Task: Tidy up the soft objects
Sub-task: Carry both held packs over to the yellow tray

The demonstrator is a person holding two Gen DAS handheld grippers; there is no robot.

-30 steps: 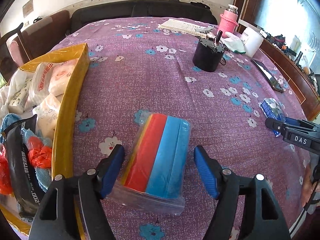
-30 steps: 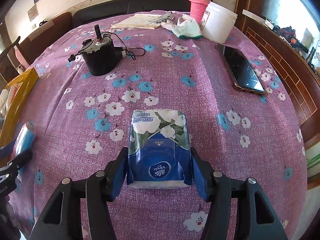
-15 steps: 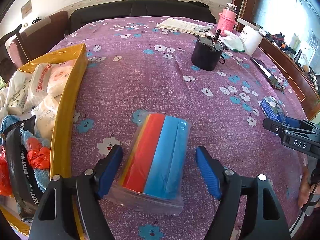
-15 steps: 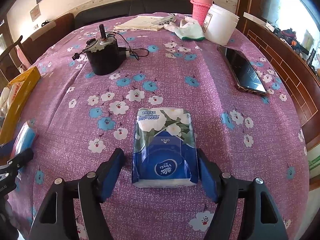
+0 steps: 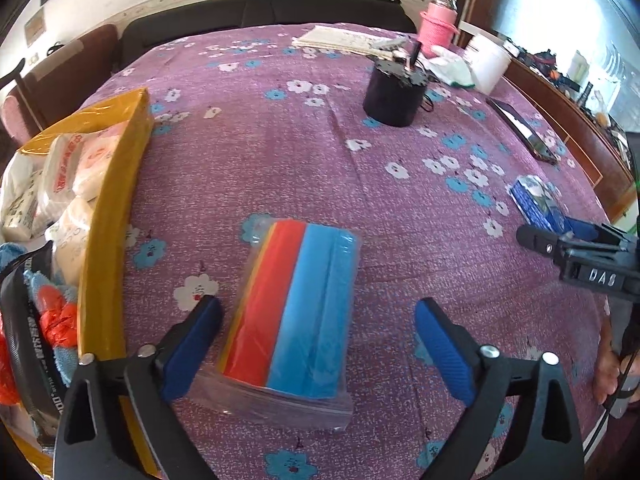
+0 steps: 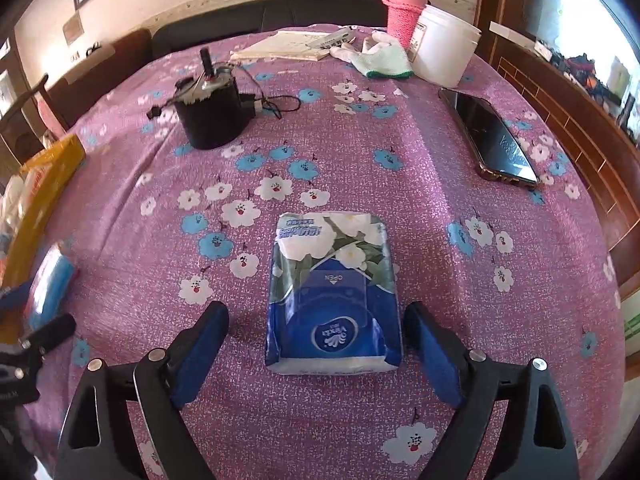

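A clear bag of folded red, yellow and blue cloths (image 5: 294,308) lies on the purple flowered tablecloth (image 5: 280,152). My left gripper (image 5: 316,340) is open around its near end, with both pads apart from it. A blue and white Vinda tissue pack (image 6: 332,292) lies flat between the open fingers of my right gripper (image 6: 316,344), which do not touch it. The pack also shows in the left wrist view (image 5: 536,200), with the right gripper (image 5: 568,240) beside it. A yellow box (image 5: 108,216) at the left holds soft packs and cloths.
A black round motor with a cable (image 6: 212,116) stands mid-table. A phone (image 6: 492,140) lies at the right. A pink flask (image 6: 406,4), a white tub (image 6: 444,54), a glove (image 6: 380,58) and papers (image 6: 288,46) sit at the far side. A wooden sideboard runs along the right.
My right gripper has opened off the tissue pack and drawn back a little. My left gripper has opened slightly wider around the cloth bag. Neither object has moved.
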